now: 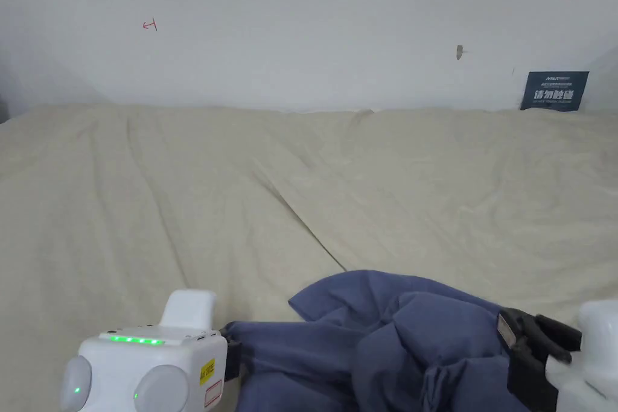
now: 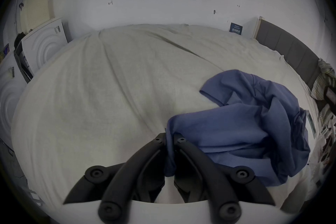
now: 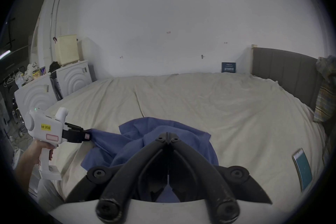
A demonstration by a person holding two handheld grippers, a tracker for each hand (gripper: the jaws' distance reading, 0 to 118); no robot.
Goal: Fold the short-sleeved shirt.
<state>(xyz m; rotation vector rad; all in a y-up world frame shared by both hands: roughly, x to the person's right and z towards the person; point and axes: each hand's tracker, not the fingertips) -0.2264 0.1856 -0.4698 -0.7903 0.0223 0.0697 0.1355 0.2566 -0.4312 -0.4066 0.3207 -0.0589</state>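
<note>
A wide bed [image 1: 181,202] under a creased cream sheet fills the room up to the white wall. Near its front edge lies the blue short-sleeved shirt [image 1: 398,341], bunched, its long axis running left to right between the two tools. The left gripper [image 2: 170,138] pinches one edge of the cloth between its closed jaws. The right gripper [image 3: 168,138] has its jaws pressed together; whether cloth sits between them I cannot tell. A dark blue sign [image 1: 554,91] leans on the wall, its writing too small to make out. A phone [image 3: 302,171] lies on the sheet to the right.
</note>
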